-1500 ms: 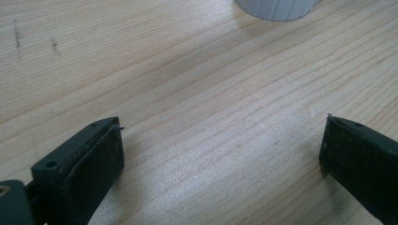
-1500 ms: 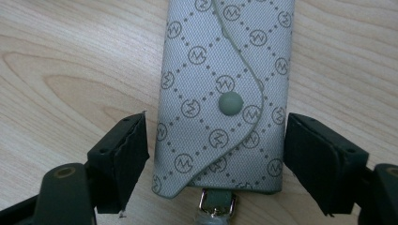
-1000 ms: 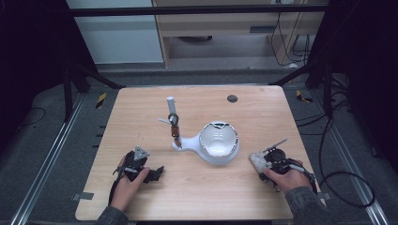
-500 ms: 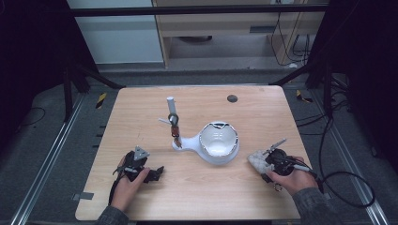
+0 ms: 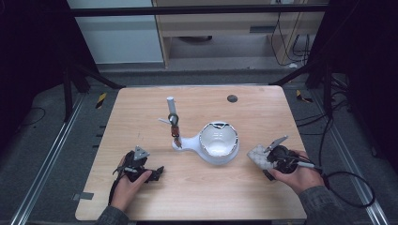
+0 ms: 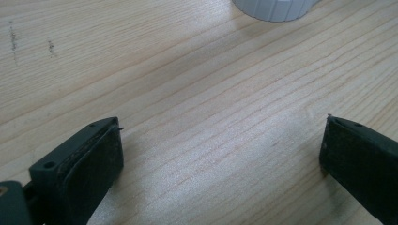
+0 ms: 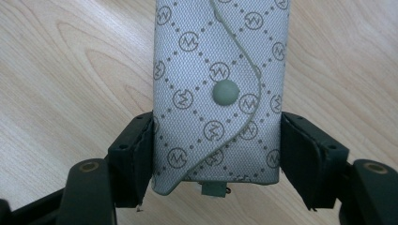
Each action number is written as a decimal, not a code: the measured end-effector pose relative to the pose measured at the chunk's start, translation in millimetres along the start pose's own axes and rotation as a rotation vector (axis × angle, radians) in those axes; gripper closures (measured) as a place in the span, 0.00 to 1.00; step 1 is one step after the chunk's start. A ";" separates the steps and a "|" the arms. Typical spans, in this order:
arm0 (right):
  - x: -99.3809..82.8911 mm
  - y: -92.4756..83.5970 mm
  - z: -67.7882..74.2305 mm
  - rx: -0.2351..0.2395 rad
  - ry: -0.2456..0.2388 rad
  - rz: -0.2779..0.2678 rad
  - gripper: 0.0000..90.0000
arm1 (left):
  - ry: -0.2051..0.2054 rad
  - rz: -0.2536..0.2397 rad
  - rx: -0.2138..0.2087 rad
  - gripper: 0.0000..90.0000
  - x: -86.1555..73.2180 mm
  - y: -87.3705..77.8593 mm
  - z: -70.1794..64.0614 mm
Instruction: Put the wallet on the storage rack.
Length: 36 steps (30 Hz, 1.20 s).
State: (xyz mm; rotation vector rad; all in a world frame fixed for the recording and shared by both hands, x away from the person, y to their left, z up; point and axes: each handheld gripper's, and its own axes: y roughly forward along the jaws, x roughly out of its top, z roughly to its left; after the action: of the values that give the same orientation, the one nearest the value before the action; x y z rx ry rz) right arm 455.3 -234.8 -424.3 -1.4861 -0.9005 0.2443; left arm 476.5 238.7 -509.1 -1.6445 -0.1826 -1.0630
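Observation:
A grey fabric pouch [image 7: 218,93] with a printed monogram pattern and a snap button sits between the jaws of my right gripper [image 7: 216,154]; both pads press on its sides. In the high view the right gripper [image 5: 261,157] holds the pouch [image 5: 256,154] a little above the table's right front, pointing left. My left gripper [image 5: 157,172] rests at the left front of the wooden table [image 5: 263,112]. In the left gripper view its jaws stand wide apart [image 6: 220,154] over bare wood, with nothing between them.
A white bowl-shaped holder with a side handle [image 5: 218,143] stands at the table's middle; its ribbed edge [image 6: 274,9] shows ahead of the left gripper. Behind it stands a small upright post with a clip [image 5: 172,119]. A dark round spot [image 5: 232,98] lies at the back.
My right gripper has risen slightly with the pouch in it. The left hand has stayed where it was.

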 end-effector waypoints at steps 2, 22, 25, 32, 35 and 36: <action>1.5 -1.7 0.7 0.000 -0.010 -0.007 0.35 | 0.002 0.002 0.000 0.00 0.0 -0.1 0.2; 19.3 -23.7 3.8 -0.007 -0.082 -0.049 0.35 | -0.001 0.000 0.001 0.00 -0.1 0.0 -0.2; 22.6 -27.5 4.2 -0.013 -0.092 -0.052 0.35 | -0.001 0.000 0.001 0.00 -0.1 0.0 -0.2; 29.0 -38.4 5.7 -0.020 -0.115 -0.075 0.35 | -0.001 0.000 0.000 0.00 -0.1 0.0 -0.2; 31.4 -43.2 5.8 -0.024 -0.125 -0.081 0.35 | -0.001 0.000 0.001 0.00 -0.1 0.0 -0.2; 31.9 -44.2 5.9 -0.026 -0.127 -0.081 0.35 | -0.001 0.000 0.001 0.00 -0.1 0.0 -0.2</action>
State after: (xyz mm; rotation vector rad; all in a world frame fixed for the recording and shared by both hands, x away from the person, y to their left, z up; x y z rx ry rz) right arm 456.1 -215.3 -373.1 -1.4671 -1.0672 0.2700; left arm 476.4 238.6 -509.2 -1.6449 -0.1843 -1.0620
